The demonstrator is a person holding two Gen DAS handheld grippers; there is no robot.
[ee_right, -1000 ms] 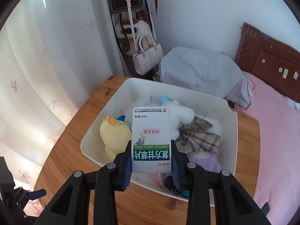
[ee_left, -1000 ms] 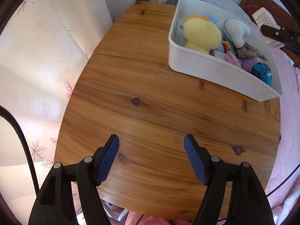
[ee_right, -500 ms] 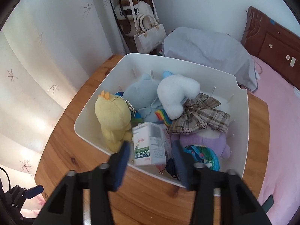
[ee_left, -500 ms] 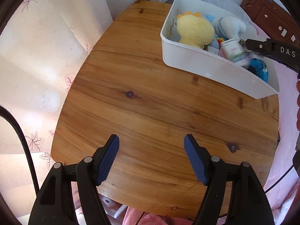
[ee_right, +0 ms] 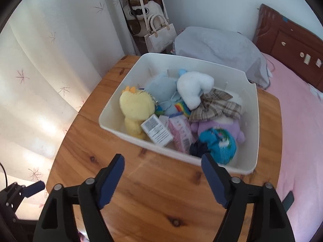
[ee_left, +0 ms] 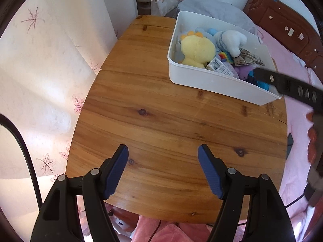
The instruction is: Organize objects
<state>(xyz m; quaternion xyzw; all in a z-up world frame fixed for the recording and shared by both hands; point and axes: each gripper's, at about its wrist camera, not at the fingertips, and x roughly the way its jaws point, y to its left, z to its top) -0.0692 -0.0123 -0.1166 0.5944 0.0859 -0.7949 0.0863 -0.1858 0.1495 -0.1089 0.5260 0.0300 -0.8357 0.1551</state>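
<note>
A white bin point(ee_right: 254, 121) point(ee_left: 214, 81) stands on the far right part of the round wooden table point(ee_left: 161, 109). It holds a yellow plush duck point(ee_right: 135, 109) point(ee_left: 196, 49), a white and blue plush point(ee_right: 193, 88), a plaid cloth point(ee_right: 217, 104), a purple plush, a blue ball point(ee_right: 220, 143), a pink pack and the white medicine box point(ee_right: 156, 130) point(ee_left: 220, 65), which lies on its side beside the duck. My right gripper point(ee_right: 162, 165) is open and empty, just in front of the bin's near wall. My left gripper point(ee_left: 162, 157) is open and empty over the table's near edge.
A curtain point(ee_left: 40, 70) hangs left of the table. A pink bed point(ee_right: 298, 121) with a brown headboard lies on the right. Handbags point(ee_right: 159, 32) hang behind the table, next to a grey covered bundle point(ee_right: 218, 46).
My right gripper opened and let the medicine box drop into the bin, then drew back toward me. The left gripper stayed open and tilted up a little.
</note>
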